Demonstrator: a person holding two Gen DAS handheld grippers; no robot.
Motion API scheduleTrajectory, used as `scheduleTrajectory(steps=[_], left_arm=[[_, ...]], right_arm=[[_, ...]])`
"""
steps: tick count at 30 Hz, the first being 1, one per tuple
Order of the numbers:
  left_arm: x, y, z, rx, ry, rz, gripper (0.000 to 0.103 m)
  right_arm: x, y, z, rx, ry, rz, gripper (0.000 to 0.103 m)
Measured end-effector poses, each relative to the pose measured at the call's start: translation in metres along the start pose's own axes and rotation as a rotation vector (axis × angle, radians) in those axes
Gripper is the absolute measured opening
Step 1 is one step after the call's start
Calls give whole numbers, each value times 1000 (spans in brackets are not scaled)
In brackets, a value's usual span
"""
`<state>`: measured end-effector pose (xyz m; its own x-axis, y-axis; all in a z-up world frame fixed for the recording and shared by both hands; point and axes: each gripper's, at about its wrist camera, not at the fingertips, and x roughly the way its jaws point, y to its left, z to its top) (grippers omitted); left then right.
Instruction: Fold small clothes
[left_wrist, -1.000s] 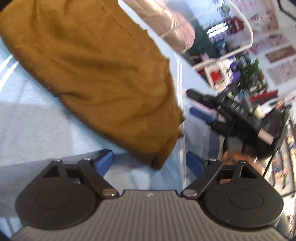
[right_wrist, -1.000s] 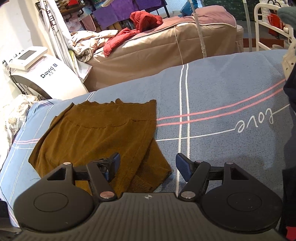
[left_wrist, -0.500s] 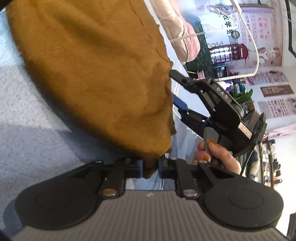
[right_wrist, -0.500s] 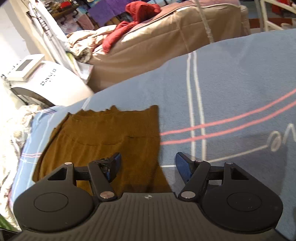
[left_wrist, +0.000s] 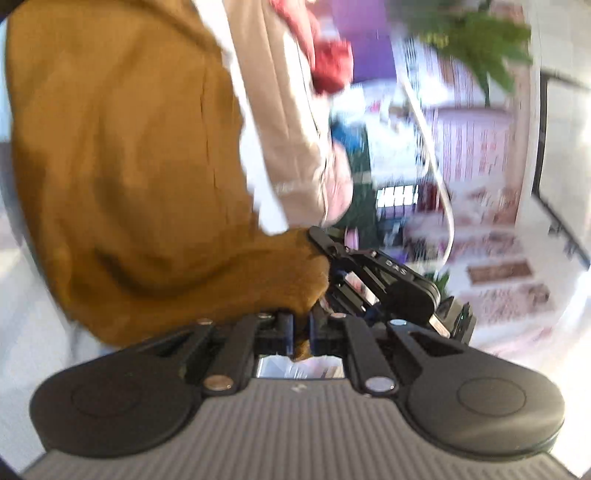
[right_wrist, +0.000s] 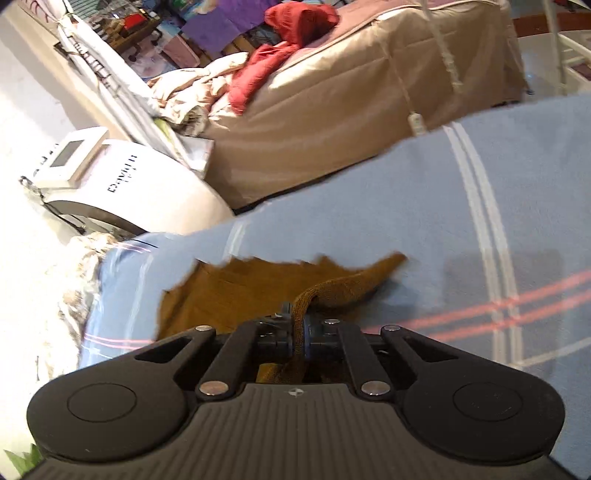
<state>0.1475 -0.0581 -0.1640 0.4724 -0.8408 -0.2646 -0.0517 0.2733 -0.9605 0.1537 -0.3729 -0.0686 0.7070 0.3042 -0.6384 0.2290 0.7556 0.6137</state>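
Observation:
A small brown knitted garment (left_wrist: 125, 177) lies on the blue bedsheet (right_wrist: 424, 206). My left gripper (left_wrist: 300, 334) is shut on its near edge, and the cloth bunches up just ahead of the fingers. My right gripper (right_wrist: 298, 338) is shut on another edge of the same garment (right_wrist: 236, 291), lifting a fold off the sheet. In the left wrist view the right gripper (left_wrist: 373, 273) shows close beside the lifted cloth.
A tan-covered bed (right_wrist: 369, 96) with a red garment (right_wrist: 291, 40) and crumpled bedding stands beyond the sheet. A white machine (right_wrist: 122, 184) stands at the left. White and pink stripes (right_wrist: 480, 236) cross the sheet at the right.
The right gripper has closed on the garment's edge; a second ago both grippers were open. Both now lift the cloth and the views have swung, with the left view blurred.

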Motion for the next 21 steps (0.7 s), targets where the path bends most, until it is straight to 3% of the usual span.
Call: scheduleTrajectory(steps=[5, 6, 9, 11, 13, 14, 16, 17, 18, 19, 21], left_arm=[[-57, 19, 54, -54, -169, 53, 7], [-68, 24, 65, -66, -192, 74, 7], [-97, 52, 93, -150, -232, 137, 8], [-107, 69, 102, -185, -242, 187, 14], [-120, 78, 108, -191, -277, 215, 25], [-125, 78, 111, -168, -302, 226, 35], [-137, 71, 119, -98, -369, 275, 46], [-142, 65, 123, -50, -396, 297, 46], [-152, 58, 129, 7, -411, 308, 46], [-158, 48, 132, 72, -399, 311, 46], [-156, 25, 137, 228, -320, 307, 46]], right_arm=[[66, 80, 16, -8, 89, 99, 9], [99, 112, 13, -47, 124, 102, 9], [133, 134, 6, -45, 169, 96, 9], [163, 145, -3, -55, 201, 59, 12], [187, 152, -12, -43, 221, 46, 37], [194, 154, -15, -33, 215, 69, 43], [195, 156, -18, -12, 162, 172, 63], [190, 158, -17, -8, 127, 241, 73], [185, 159, -16, -4, 102, 290, 93], [179, 160, -13, -8, 83, 309, 99], [164, 162, -6, -60, 47, 279, 99]])
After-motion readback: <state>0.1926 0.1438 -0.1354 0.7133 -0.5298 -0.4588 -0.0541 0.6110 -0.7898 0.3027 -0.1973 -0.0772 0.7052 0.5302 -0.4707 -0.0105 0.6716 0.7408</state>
